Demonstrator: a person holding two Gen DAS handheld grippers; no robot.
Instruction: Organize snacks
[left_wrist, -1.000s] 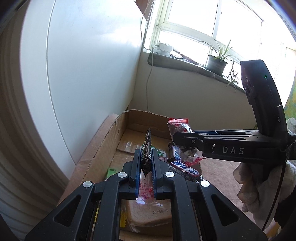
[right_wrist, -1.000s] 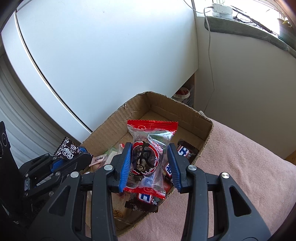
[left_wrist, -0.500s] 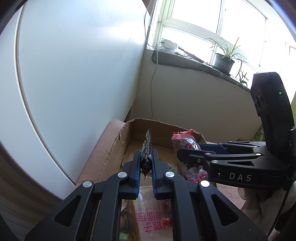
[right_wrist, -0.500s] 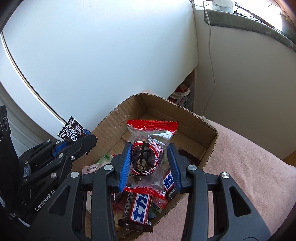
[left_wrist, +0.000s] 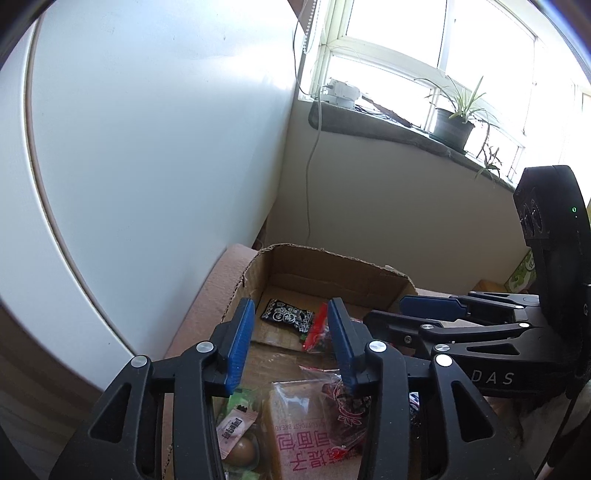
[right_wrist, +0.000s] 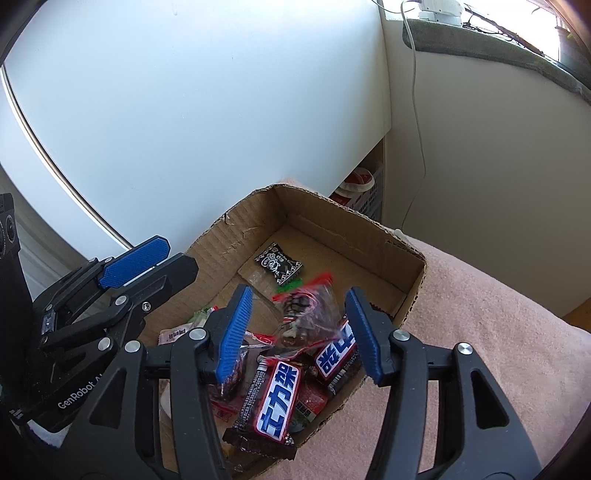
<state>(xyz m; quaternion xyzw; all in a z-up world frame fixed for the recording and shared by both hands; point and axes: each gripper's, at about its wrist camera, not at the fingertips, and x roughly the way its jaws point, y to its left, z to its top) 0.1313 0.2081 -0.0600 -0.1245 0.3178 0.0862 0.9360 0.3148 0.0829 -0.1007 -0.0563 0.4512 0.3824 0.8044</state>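
An open cardboard box (right_wrist: 413, 258) (left_wrist: 332, 258) sits on a pink blanket and holds several snacks. A small black patterned packet (right_wrist: 279, 264) (left_wrist: 287, 316) lies on the box floor near the far end. A clear red-edged packet (right_wrist: 306, 314) (left_wrist: 314, 332) is blurred, falling loose below my right gripper (right_wrist: 299, 325). The right jaws are opening, and the pads do not touch the packet. My left gripper (left_wrist: 291, 339) hangs over the box, its jaws opening with nothing between them. Brown chocolate bars (right_wrist: 275, 400) and a bread pack (left_wrist: 306, 439) fill the near end.
A white curved panel (right_wrist: 184, 110) rises just left of the box. A beige wall with a hanging cable (left_wrist: 308, 184) stands behind, under a sill with a potted plant (left_wrist: 454, 125). Pink blanket (right_wrist: 480, 332) spreads to the right of the box.
Both grippers have opened. The black packet left the left pads and now lies on the box floor. The red-edged packet slipped from the right pads and is dropping into the box.
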